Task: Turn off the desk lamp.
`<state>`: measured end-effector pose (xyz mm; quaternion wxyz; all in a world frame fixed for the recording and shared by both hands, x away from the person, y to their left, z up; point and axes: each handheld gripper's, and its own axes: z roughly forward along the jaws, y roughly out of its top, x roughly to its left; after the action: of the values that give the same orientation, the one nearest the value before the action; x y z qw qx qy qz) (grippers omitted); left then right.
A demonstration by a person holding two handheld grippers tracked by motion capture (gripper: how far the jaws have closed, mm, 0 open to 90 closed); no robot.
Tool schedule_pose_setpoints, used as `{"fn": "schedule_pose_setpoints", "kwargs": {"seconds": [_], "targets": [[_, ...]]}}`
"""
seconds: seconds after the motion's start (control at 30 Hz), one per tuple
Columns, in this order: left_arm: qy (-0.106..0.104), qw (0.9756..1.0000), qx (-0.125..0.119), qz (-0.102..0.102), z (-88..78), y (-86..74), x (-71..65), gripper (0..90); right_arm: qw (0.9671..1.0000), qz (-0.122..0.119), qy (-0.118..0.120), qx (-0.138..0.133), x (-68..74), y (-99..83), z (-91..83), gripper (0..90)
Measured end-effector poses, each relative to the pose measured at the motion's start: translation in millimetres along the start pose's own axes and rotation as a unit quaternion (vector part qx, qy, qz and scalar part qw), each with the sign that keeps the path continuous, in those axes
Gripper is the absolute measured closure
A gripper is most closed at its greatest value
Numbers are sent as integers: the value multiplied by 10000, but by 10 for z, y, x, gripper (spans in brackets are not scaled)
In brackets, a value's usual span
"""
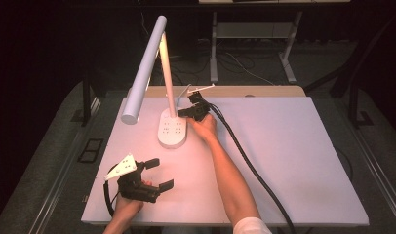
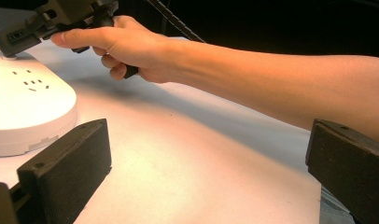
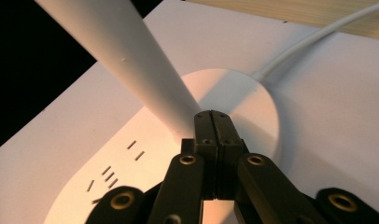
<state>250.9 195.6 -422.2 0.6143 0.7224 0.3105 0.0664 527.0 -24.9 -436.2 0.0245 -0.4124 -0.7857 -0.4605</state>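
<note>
Over by the white lamp (image 1: 171, 127), which stands at the desk's (image 1: 293, 161) far left, the right claw (image 3: 212, 122) is pinched together over its base; the left claw (image 1: 159, 173) gapes wide, nearer.

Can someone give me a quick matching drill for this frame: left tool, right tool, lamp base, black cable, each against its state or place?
Things:
1. left tool
2. right tool
3. lamp base
4. black cable

States or places:
A. white, oval, with socket slots on top
B. jaws pressed together, at the foot of the lamp stem
C. jaws wide apart, nothing between them
D. runs across the table beside the right forearm

Pairs: 1-C, 2-B, 3-A, 4-D
</note>
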Motion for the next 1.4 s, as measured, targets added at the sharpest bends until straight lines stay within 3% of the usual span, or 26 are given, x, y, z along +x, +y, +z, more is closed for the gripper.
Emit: {"fn": "schedule_pose_setpoints", "kwargs": {"seconds": [0.7,1.0,1.4], "targets": [[-9,10000,25,25,27,5,-3,0,9999,75,99,59,-42,-3,-1,900],[-27,10000,32,34,26,4,-1,0,10000,-70,32,36,-16,-9,-4,900],[-17,10000,27,37,18,7,2,0,10000,-2,67,20,-46,-3,-21,900]]}}
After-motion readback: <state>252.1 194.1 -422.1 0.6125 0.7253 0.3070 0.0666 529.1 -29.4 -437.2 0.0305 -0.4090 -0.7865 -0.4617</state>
